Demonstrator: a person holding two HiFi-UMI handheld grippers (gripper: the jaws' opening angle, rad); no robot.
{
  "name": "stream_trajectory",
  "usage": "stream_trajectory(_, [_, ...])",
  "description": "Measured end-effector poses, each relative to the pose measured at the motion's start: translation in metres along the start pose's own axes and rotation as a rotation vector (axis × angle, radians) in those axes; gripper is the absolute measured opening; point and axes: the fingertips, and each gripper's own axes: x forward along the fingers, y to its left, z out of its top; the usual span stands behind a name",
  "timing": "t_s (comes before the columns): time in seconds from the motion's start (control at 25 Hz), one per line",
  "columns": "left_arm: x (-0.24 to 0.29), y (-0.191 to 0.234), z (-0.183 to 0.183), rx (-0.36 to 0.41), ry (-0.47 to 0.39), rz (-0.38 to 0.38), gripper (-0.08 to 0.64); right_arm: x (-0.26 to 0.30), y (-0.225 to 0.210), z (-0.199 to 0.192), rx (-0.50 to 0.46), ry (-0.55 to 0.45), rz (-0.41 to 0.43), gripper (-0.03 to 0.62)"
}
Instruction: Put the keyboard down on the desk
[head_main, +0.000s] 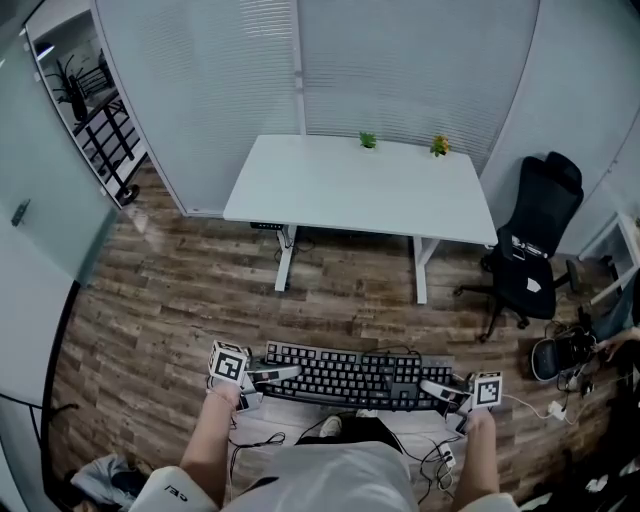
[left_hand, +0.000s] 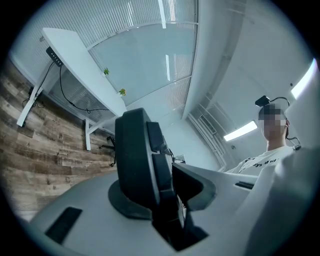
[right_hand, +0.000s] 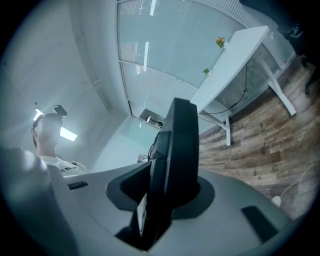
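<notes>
I carry a black keyboard (head_main: 350, 378) in the air low in the head view, level and close to my body, above the wooden floor. My left gripper (head_main: 285, 374) is shut on its left end and my right gripper (head_main: 432, 388) on its right end. In the left gripper view the keyboard (left_hand: 140, 160) stands edge-on, clamped in the left gripper (left_hand: 165, 197). The right gripper view shows its other end (right_hand: 180, 150) pinched by the right gripper (right_hand: 162, 197). The white desk (head_main: 350, 185) stands a few steps ahead, also seen as the desk (left_hand: 80, 60) and the desk (right_hand: 235, 55).
Two small plants (head_main: 368, 140) (head_main: 439, 146) sit at the desk's far edge. A black office chair (head_main: 535, 240) stands right of the desk, with cables and gear (head_main: 560, 355) on the floor beside it. A black shelf (head_main: 95, 110) stands far left. Frosted partition walls close the back.
</notes>
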Motion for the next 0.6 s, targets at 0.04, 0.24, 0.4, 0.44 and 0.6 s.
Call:
stream_trajectory(0.04, [0.000, 0.001, 0.004, 0.003, 0.002, 0.000, 0.140, 0.002, -0.001, 0.004, -0.002, -0.004, 0.003, 0.128])
stream_trajectory(0.24, [0.009, 0.014, 0.024, 0.004, 0.006, 0.002, 0.140, 0.004, -0.018, 0.022, 0.007, -0.009, -0.001, 0.129])
stream_trajectory(0.4, [0.023, 0.028, 0.043, 0.002, 0.006, 0.012, 0.140, 0.004, -0.037, 0.044, 0.008, -0.005, 0.009, 0.129])
stream_trajectory(0.44, [0.026, 0.033, 0.048, 0.000, 0.005, 0.013, 0.140, 0.005, -0.042, 0.051, 0.005, -0.004, 0.008, 0.129])
stream_trajectory(0.6, [0.046, 0.052, 0.074, -0.015, 0.007, 0.020, 0.140, 0.004, -0.066, 0.081, 0.025, -0.002, 0.003, 0.129])
